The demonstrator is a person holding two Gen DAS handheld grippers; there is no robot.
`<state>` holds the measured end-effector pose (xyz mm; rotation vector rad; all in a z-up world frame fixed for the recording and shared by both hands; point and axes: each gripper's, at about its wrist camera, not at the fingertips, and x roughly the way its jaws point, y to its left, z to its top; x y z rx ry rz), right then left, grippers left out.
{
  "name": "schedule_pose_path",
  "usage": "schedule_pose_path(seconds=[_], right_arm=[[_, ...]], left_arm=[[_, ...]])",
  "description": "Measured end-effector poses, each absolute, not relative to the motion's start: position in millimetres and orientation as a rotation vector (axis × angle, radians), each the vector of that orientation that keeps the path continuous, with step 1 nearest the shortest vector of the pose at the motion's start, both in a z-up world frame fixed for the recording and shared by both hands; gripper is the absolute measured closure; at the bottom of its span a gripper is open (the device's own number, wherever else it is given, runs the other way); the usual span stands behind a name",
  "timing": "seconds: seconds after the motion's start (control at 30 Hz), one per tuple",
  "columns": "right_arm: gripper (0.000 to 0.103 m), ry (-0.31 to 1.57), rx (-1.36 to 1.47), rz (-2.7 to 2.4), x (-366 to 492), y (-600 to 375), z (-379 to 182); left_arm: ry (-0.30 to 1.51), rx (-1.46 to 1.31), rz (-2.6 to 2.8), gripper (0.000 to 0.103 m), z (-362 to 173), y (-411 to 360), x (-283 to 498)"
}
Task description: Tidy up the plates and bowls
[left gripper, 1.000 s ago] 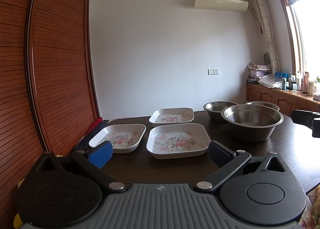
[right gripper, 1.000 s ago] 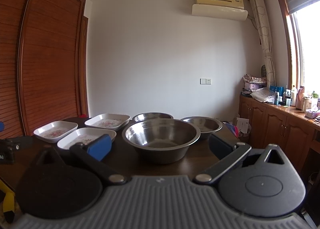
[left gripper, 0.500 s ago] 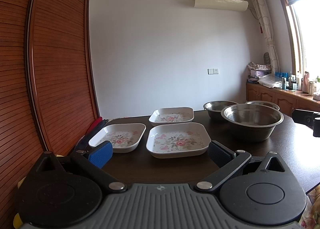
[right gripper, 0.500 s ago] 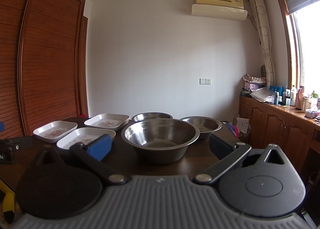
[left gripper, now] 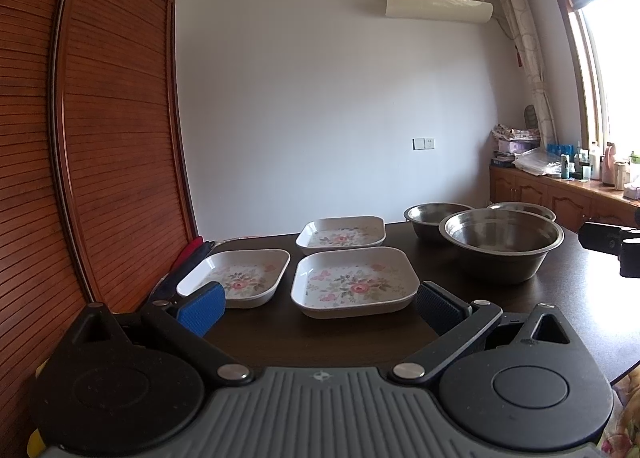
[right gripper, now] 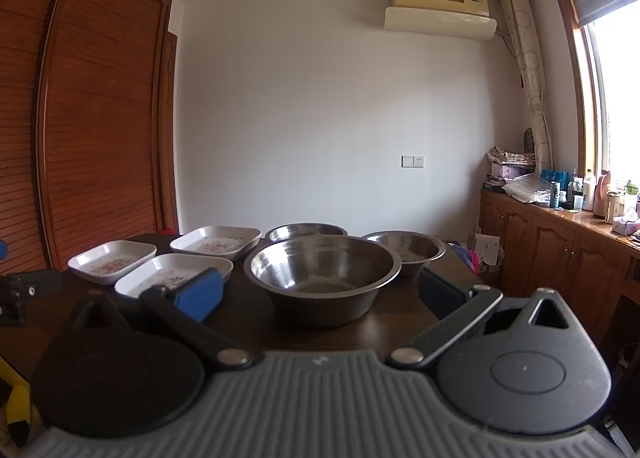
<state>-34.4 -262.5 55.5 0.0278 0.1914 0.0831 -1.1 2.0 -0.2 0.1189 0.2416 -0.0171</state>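
1. Three square white plates with pink flower prints lie flat on the dark table (left gripper: 580,298). Seen from my left gripper (left gripper: 318,304), the nearest plate (left gripper: 352,282) sits just ahead, between the spread fingers. A second plate (left gripper: 240,272) lies ahead to the left, and the third plate (left gripper: 342,232) lies beyond the nearest one. Narrow strips of bare table separate all three.
2. Three steel bowls stand upright, each empty. The large bowl (right gripper: 324,274) is straight ahead of my right gripper (right gripper: 318,294), centred between its fingers. A second bowl (right gripper: 306,232) stands behind it, and a third bowl (right gripper: 406,248) sits behind it to the right, near the table's right edge. I cannot tell whether the bowls' rims touch.
3. My left gripper is spread wide and grips nothing, its blue pad (left gripper: 202,308) low over the second plate's near corner.
4. My right gripper is likewise spread wide and empty, with bare table between its fingers and the large bowl.
5. The near table edge lies under both tools. There is open tabletop between the nearest plate and the large bowl.
6. The slatted wooden wardrobe (left gripper: 100,138) stands close along the table's left side. Folded red and dark items (left gripper: 188,254) lean there.
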Motion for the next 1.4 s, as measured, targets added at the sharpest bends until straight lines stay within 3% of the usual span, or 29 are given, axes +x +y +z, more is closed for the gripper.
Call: schedule_pose_path(seconds=[1.13,1.2,1.3,1.4], right_arm=[[0.000,0.304,-0.054,0.407,16.6,-189.8,49.5],[0.001,0.316,-0.068,0.431,20.3,-183.8,49.0],[0.016,0.336,-0.086,0.459,28.2,-176.8,47.7],[0.017,0.358,-0.089,0.479,39.4,-173.0,46.8]], left_arm=[[0.332,0.141,-0.041,0.000,-3.0,59.3,56.0],[0.341,0.129,-0.060,0.000,-0.6,63.6,65.7],[0.355,0.115,-0.084,0.000,-0.3,67.6,79.0],[0.371,0.115,-0.113,0.000,-0.1,69.5,91.7]])
